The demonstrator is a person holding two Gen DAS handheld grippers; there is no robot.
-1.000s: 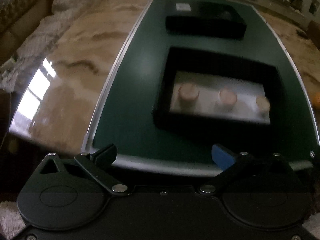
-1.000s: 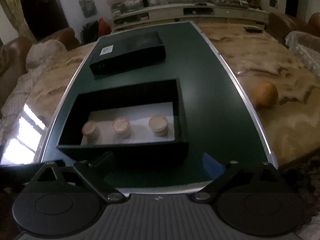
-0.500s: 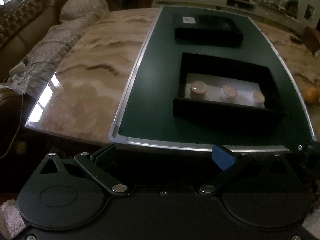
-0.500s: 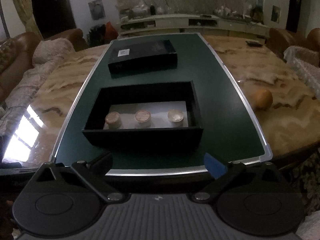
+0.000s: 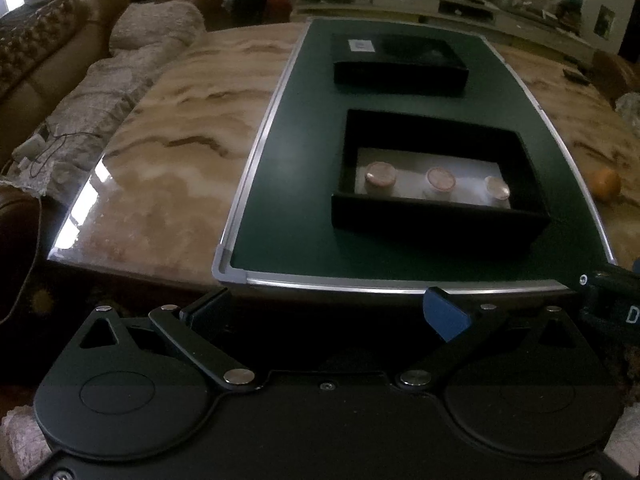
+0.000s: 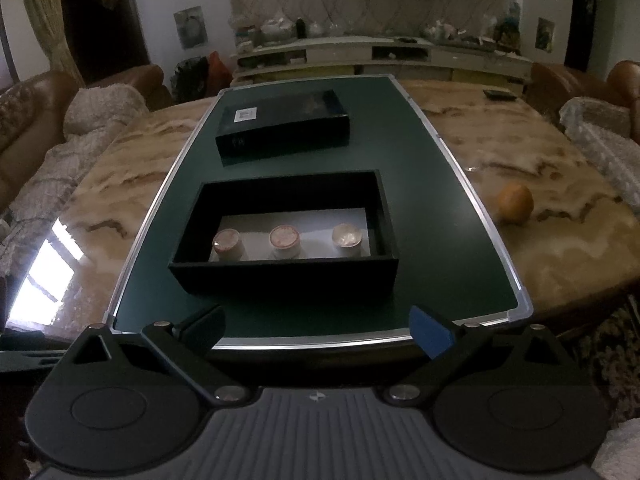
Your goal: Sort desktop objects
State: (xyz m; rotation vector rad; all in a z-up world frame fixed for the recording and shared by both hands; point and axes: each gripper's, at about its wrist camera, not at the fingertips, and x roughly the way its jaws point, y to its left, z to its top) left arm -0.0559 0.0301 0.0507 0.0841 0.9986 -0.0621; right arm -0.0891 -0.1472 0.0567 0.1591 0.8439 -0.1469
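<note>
An open black box (image 6: 288, 276) stands on the dark green mat (image 6: 432, 216), and it also shows in the left wrist view (image 5: 436, 220). Inside it, three small round jars with pinkish lids (image 6: 285, 238) stand in a row on a white base; they also show in the left wrist view (image 5: 440, 179). A closed black box with a white label (image 6: 284, 128) lies farther back. My left gripper (image 5: 326, 312) and my right gripper (image 6: 318, 328) are both open and empty, held off the table's near edge.
The mat lies on a marble table (image 6: 560, 216). An orange (image 6: 515, 203) sits on the marble right of the mat. Sofas with blankets (image 5: 80, 92) stand on the left. A remote (image 6: 498, 94) lies at the far right.
Both grippers have pulled back and up from the open box to beyond the table's near edge. The boxes and jars have not moved.
</note>
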